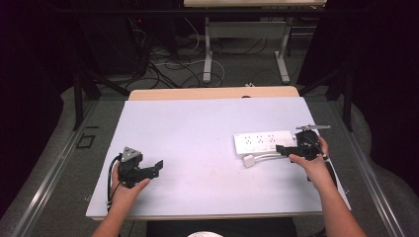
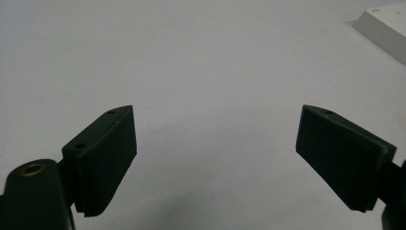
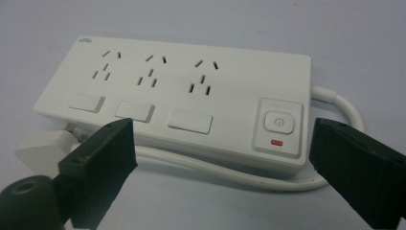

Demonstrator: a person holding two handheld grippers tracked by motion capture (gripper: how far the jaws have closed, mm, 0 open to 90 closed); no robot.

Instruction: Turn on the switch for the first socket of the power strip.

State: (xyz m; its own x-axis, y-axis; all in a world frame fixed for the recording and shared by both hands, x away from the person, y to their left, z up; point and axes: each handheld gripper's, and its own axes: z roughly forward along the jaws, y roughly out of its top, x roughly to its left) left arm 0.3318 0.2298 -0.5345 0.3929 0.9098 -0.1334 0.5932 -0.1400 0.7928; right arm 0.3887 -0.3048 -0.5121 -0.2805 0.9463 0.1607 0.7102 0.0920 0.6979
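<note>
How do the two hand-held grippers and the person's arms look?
Both hand-held grippers, left and right, are black with two blocky jaws. The left carries a grey three-cornered plate and a black cable. The forearms are bare, no sleeves visible.

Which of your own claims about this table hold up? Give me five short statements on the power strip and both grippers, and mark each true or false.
1. The power strip has three outlet groups along its top. True.
2. The left gripper is clamped on the plug. False: its jaws stand wide apart over bare table, holding nothing.
3. The white cable runs along the strip's near side to a white plug. True.
4. The strip lies on the person's left side of the table. False: it lies on the right side, by the right gripper.
5. The right gripper is open. True.
</note>
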